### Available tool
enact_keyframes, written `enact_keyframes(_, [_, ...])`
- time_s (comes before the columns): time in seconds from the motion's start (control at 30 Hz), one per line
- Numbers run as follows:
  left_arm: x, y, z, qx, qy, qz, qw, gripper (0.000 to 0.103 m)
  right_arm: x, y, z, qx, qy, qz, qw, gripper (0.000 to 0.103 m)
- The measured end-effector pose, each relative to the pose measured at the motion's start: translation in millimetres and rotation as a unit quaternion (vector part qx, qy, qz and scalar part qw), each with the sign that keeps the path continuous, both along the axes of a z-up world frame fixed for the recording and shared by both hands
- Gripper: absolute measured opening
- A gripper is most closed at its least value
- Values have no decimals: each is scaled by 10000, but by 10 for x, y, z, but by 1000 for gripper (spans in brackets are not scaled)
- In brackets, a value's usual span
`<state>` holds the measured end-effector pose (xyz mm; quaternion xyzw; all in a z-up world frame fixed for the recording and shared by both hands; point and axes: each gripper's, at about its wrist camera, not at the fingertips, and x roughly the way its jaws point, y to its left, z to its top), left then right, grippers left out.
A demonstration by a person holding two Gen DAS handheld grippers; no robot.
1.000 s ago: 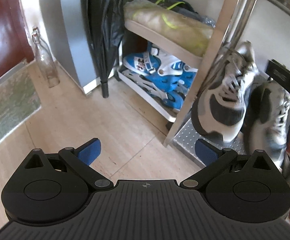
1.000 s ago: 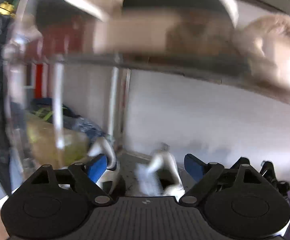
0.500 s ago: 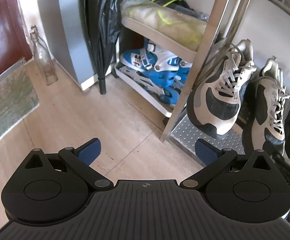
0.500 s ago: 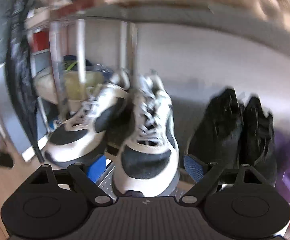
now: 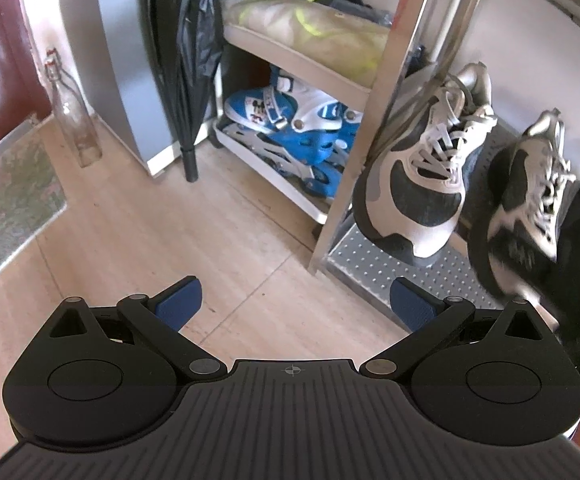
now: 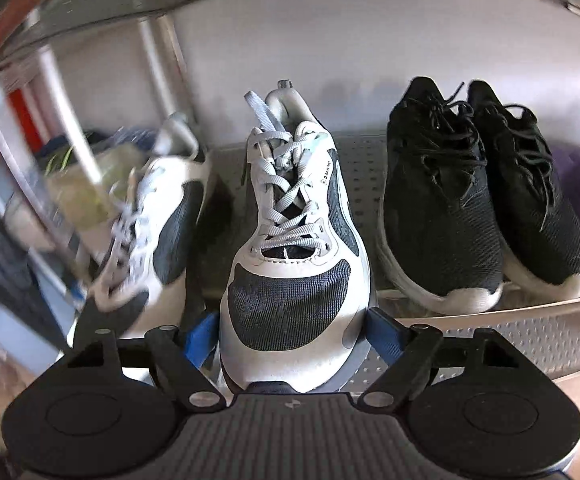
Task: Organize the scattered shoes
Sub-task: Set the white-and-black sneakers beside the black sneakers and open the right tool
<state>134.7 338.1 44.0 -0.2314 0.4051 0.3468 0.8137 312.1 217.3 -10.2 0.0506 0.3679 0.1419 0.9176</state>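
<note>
**Right gripper closes in on the toe of a white-and-dark sneaker on the rack**

Half a second ago the right wrist view shows both white-and-dark sneakers from further back, blurred, pads short of the toe. Now the right gripper (image 6: pixel 292 334) sits at the toe of the nearer sneaker (image 6: pixel 296 248), lower centre of frame, one blue pad on each side of the toe cap. Jaws are spread about as wide as the toe; whether the pads (image 6: pixel 384 334) already press the shoe or just flank it cannot be told. Judgement: this fits either a grasp being set up to shift the shoe or a let-go after placing it.

The second sneaker of the pair (image 6: pixel 157 232) stands just left of it, blurred, angled toward the left of frame, with a gap between the two. A black pair (image 6: pixel 482 208) sits side by side in the right of frame. All four are on the studded metal shelf (image 6: pixel 570 344).

In the left wrist view the left gripper (image 5: pixel 296 300) hangs spread wide and empty over the tan floor (image 5: pixel 149 232), bottom centre; it has barely moved over the last second. The same sneakers show at the right of that frame, the outer sneaker (image 5: pixel 414 184) well apart from the left gripper's pads. Blue skates (image 5: pixel 285 128) lie on a side shelf, centre of frame.
</note>
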Motion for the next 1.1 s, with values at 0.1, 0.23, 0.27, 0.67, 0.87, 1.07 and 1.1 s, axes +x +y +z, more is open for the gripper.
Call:
enact_keyframes(0.1, [0, 7, -9, -8, 16, 14, 10000, 102, 189, 140, 29, 28, 52, -314, 9995, 79])
enact_keyframes(0.23, [6, 15, -15, -34, 16, 16, 10000, 102, 392, 230, 73, -231, -143, -544, 9981, 78])
enact_keyframes(0.27, [9, 13, -17, -38, 17, 3, 10000, 102, 433, 252, 78, -298, -174, -578, 9977, 78])
enact_keyframes(0.67, [-144, 138, 26, 39, -137, 520, 9985, 102, 116, 40, 41, 76, 143, -177, 9997, 86])
enact_keyframes(0.87, [-316, 284, 76, 123, -298, 1145, 9929, 102, -454, 165, 254, 234, -401, 1469, 9881, 86])
enact_keyframes(1.07, [-476, 424, 125, 177, -455, 1719, 9839, 102, -515, 500, 155, -62, -626, 2268, 9719, 86])
enact_keyframes(1.1, [-486, 439, 129, 142, -475, 1747, 9834, 102, -496, 537, 128, -82, -627, 2318, 9707, 86])
